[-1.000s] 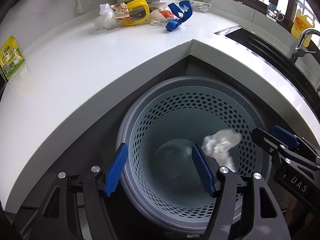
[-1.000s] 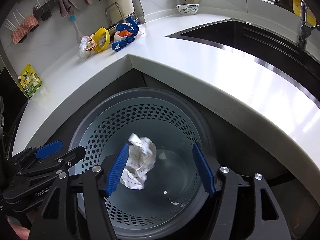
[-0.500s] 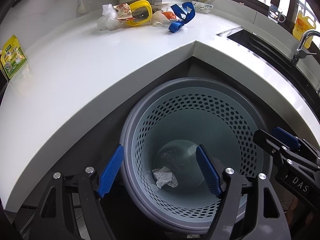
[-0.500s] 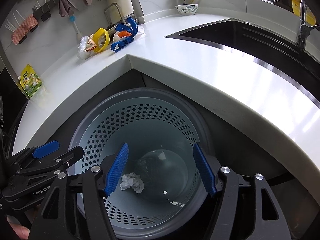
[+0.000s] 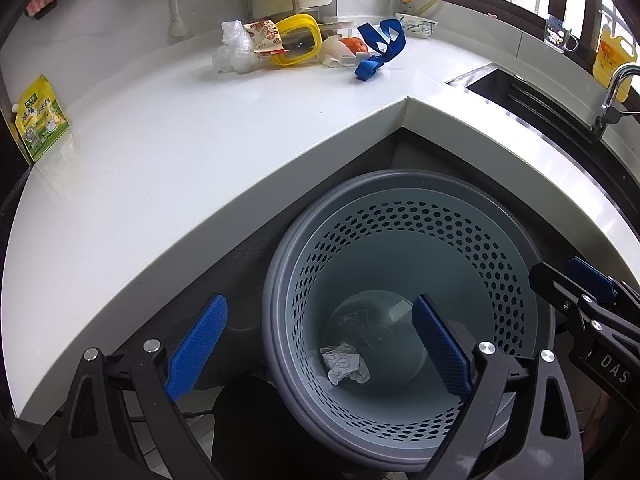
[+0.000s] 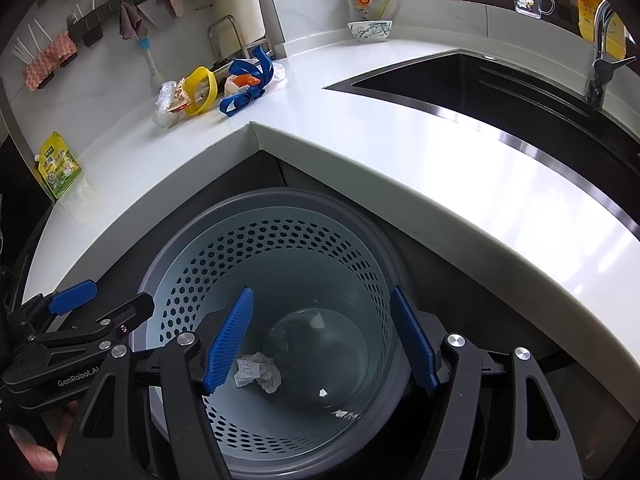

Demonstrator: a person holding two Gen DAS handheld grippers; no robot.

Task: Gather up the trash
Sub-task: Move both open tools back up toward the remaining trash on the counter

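Note:
A grey perforated trash bin [image 5: 288, 264] [image 6: 168, 256] stands on the floor below the counter corner. A crumpled white paper ball [image 5: 344, 366] [image 6: 258, 372] lies on its bottom. My left gripper [image 5: 320, 344] is open and empty above the bin's left rim. My right gripper [image 6: 320, 344] is open and empty over the bin mouth. A trash pile lies at the counter's back: a clear plastic bag [image 5: 234, 50], a snack wrapper [image 5: 264, 34], a yellow ring lid [image 5: 298, 40] [image 6: 202, 88] and a blue ribbon [image 5: 378, 46] [image 6: 246, 84].
The white L-shaped counter [image 5: 180, 140] wraps around the bin. A green-yellow pouch [image 5: 40, 118] stands at its left end. A black sink [image 6: 500, 92] with a tap [image 6: 600, 60] is on the right. A bowl [image 6: 369, 31] sits at the back wall.
The paper ball dropped from between my right gripper's fingers to the bin's bottom. My left gripper drew back to the left over the bin rim.

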